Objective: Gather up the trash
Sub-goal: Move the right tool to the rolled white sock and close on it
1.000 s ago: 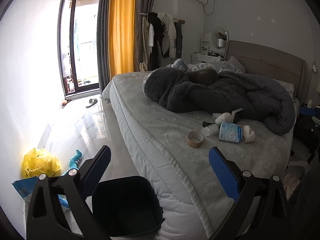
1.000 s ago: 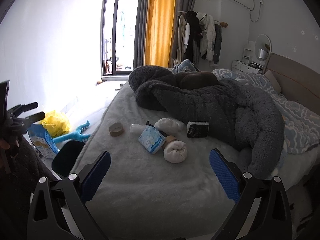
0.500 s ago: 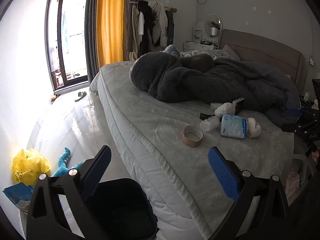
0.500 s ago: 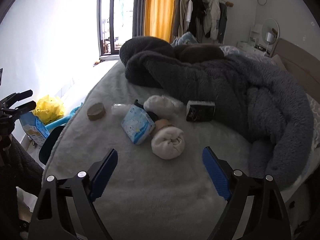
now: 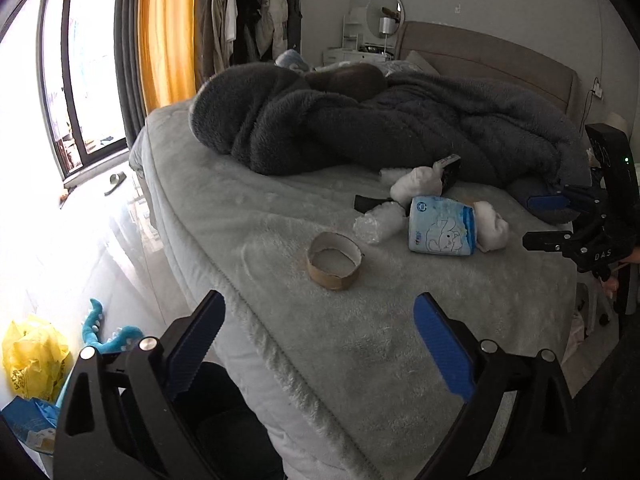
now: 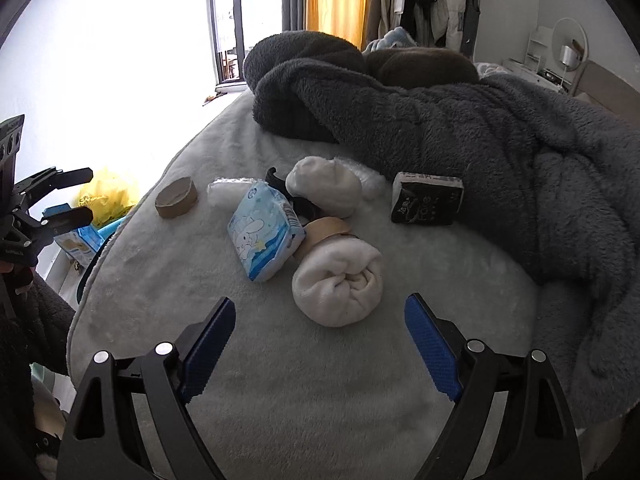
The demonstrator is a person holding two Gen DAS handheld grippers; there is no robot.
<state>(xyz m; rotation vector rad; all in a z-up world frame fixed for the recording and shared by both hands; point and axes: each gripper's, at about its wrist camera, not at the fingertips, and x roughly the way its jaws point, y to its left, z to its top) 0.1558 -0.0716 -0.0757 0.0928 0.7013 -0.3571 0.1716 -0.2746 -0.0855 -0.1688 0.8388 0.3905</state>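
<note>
Both grippers spread wide and empty, left gripper (image 5: 316,344) just short of a brown cardboard tape ring (image 5: 333,261), right gripper (image 6: 318,344) just short of a rolled white cloth bundle (image 6: 337,282) on the pale grey bed (image 6: 280,380).

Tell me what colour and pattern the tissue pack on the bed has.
The tissue pack is light blue and white with a cartoon rabbit print; the right wrist view shows it best.

Bare bedspread (image 6: 320,380) is seen between the spread blue pads of the right gripper (image 6: 320,344) and the rolled white sock (image 6: 338,286) just ahead. Beyond the sock, passage is crowded by the blue tissue pack (image 6: 264,236), a second white sock (image 6: 324,192) and a black packet (image 6: 426,204). The right flank is walled by the heaped grey blanket (image 6: 500,128). The empty tape roll (image 5: 333,260) is approached over open spread ahead of the left gripper (image 5: 320,344).
</note>
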